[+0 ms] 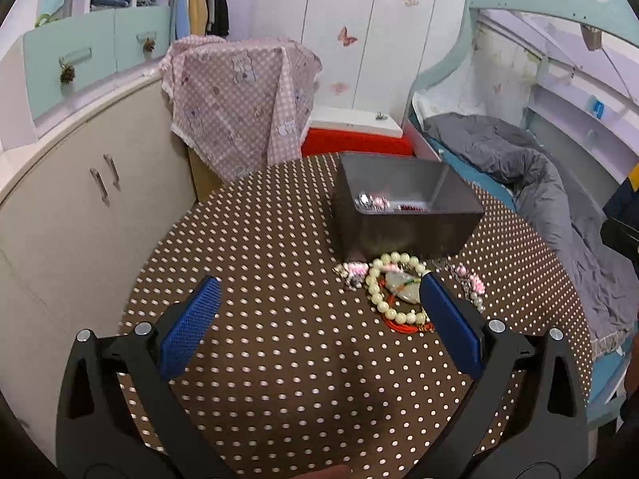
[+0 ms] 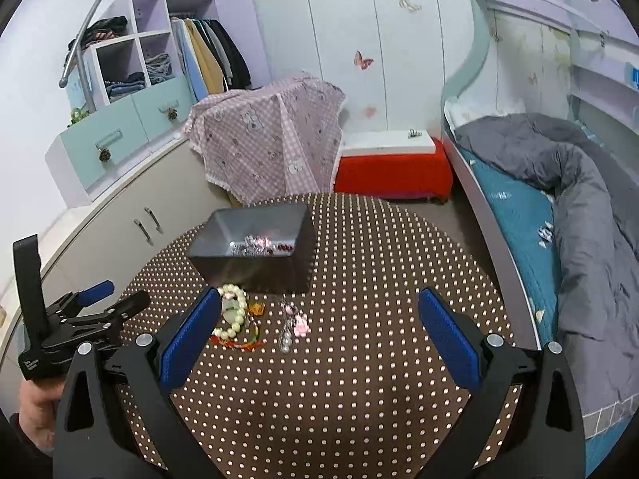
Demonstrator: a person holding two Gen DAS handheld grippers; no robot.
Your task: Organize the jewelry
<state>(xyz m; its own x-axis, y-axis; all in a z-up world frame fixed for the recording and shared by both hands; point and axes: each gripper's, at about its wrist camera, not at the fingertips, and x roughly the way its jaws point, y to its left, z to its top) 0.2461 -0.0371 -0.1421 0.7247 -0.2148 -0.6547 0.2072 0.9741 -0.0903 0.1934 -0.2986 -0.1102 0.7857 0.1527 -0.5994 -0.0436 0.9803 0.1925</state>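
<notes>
Jewelry pile on our dotted table, both grippers wide open and holding nothing.

Left to right: our left gripper (image 1: 319,285) hangs over the brown polka-dot table (image 1: 279,359), jaws spread. The pearl bracelet (image 1: 393,287) lies in front of the gray box (image 1: 403,215), on red cord (image 1: 407,326); a pink charm chain (image 2: 293,321) is just beside it. Some pieces already sit in the box. Our right gripper (image 2: 319,299) has its jaws released too.
</notes>
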